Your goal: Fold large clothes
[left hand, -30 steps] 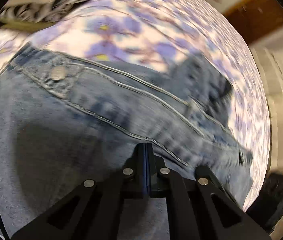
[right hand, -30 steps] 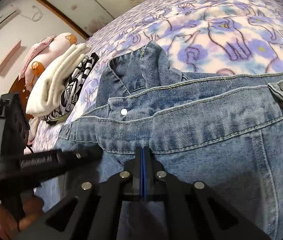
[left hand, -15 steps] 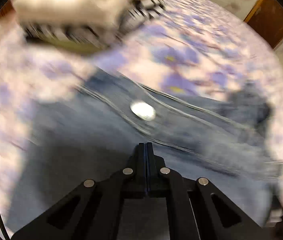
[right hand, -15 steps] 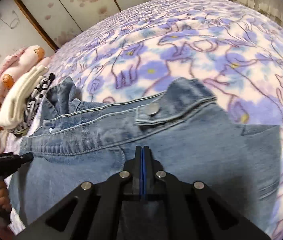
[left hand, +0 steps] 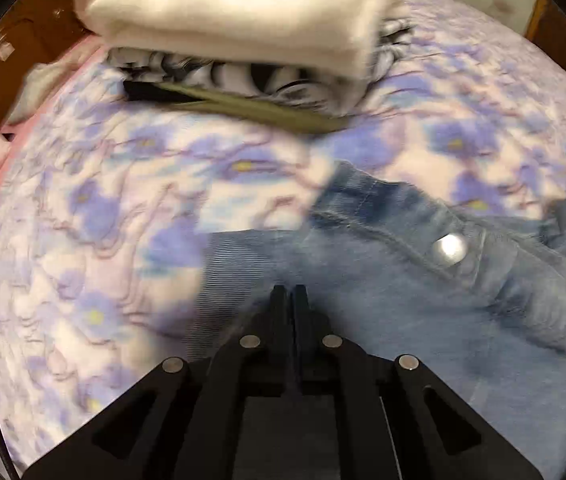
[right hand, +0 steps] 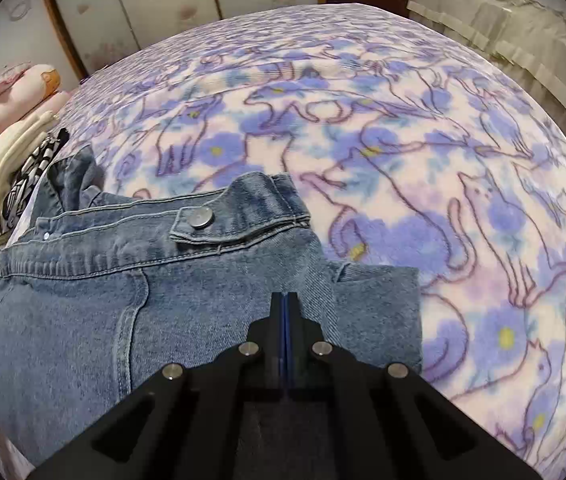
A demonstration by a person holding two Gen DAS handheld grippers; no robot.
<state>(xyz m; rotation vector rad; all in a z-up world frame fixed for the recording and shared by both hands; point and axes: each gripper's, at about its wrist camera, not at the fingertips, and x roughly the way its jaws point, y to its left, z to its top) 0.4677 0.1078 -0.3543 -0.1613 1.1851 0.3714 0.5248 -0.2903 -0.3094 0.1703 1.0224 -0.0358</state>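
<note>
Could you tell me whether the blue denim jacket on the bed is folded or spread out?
Folded: the blue denim jacket lies doubled, a second layer's corner showing beside the top one.

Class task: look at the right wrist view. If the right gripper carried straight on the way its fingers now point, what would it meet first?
Most likely the denim jacket: the right gripper points steeply down with its fingers shut, directly over the blue fabric lying on the floral blanket. Whether they already pinch it is unclear.
</note>
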